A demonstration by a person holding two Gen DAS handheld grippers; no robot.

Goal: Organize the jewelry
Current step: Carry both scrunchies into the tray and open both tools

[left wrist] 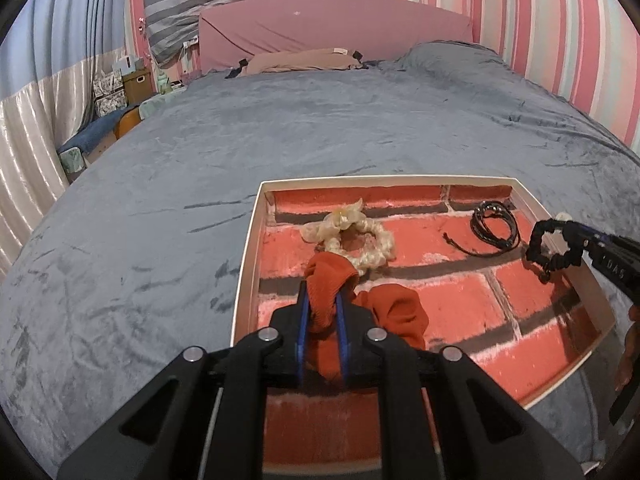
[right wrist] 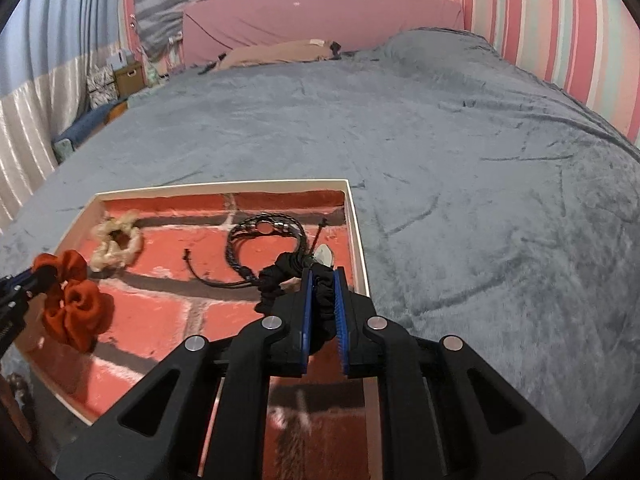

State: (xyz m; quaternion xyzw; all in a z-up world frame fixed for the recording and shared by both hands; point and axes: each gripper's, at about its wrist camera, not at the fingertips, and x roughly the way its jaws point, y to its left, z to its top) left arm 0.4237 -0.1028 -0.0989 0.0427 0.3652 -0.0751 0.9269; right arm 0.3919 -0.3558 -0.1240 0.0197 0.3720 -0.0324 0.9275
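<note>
Grey velvet covers the bed (left wrist: pixel 200 168) that fills both views, and on it, in the lower half of each frame, sits a shallow cream-walled tray (left wrist: pixel 248 264) lined with a red brick print. Inside the tray, toward its far wall, lie a cream scrunchie (left wrist: pixel 352 236) at left centre and a coiled black cord bracelet (left wrist: pixel 496 228) toward the right of the left-wrist frame, the two well apart. Nearer the cameras, both tongs hang over the tray with loads: the left tongs (left wrist: pixel 322 304), at bottom centre of the left-wrist view, are pressed together on a rust-orange scrunchie (left wrist: pixel 396 312) that bunches out to their right, just short of the cream one ahead; the right tongs (right wrist: pixel 323 300), at bottom centre of the right-wrist view, pinch a black scrunchie (right wrist: pixel 280 280) that hangs ahead and to their left, beside the tray's right wall and just this side of the bracelet. Judged from this, the step in hand is setting both scrunchies down in the tray: bare brick floor lies straight below and ahead of each pair of tongs, the left hand nearer the cream scrunchie, the right nearer the bracelet, so each load would drop on its own side without crossing.
</note>
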